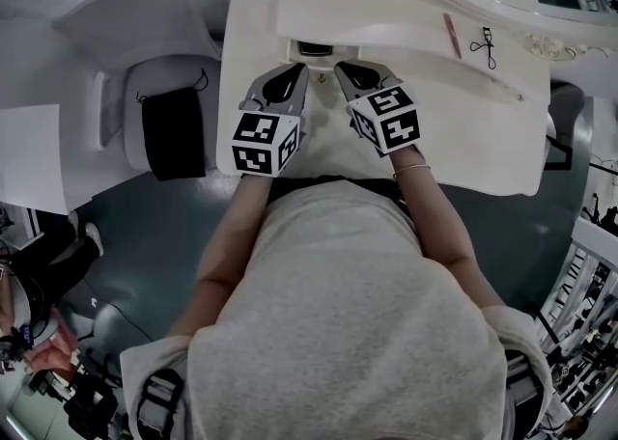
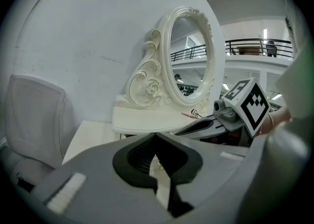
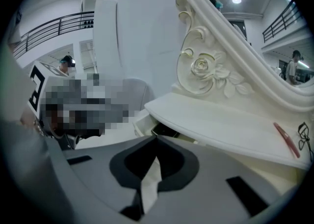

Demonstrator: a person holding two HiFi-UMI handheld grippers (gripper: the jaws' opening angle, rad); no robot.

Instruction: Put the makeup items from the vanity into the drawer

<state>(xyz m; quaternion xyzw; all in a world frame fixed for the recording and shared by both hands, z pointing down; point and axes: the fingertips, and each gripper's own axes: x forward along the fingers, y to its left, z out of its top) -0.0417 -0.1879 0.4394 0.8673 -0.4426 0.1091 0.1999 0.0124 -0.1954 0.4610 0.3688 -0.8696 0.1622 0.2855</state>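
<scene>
Two grey two-jaw grippers, left gripper (image 1: 294, 76) and right gripper (image 1: 346, 71), side by side over the flat white vanity top (image 1: 463, 149), tips close to the partly open white drawer (image 3: 141, 126). Both pairs of jaws pressed together, nothing between them.

Two makeup items, outside the drawer, on the raised white shelf (image 3: 221, 120) beneath the oval white-framed mirror (image 2: 189, 53): one slim red stick (image 1: 452, 35) and one black eyelash curler (image 1: 484, 45), just beside each other, well right of the drawer.

Head view only: one white chair (image 1: 145, 81) bearing one black bag (image 1: 174, 134), left of the vanity's edge.

Right gripper view only: carved rose at the mirror's base.

Bare tabletop open to the right of both grippers.
</scene>
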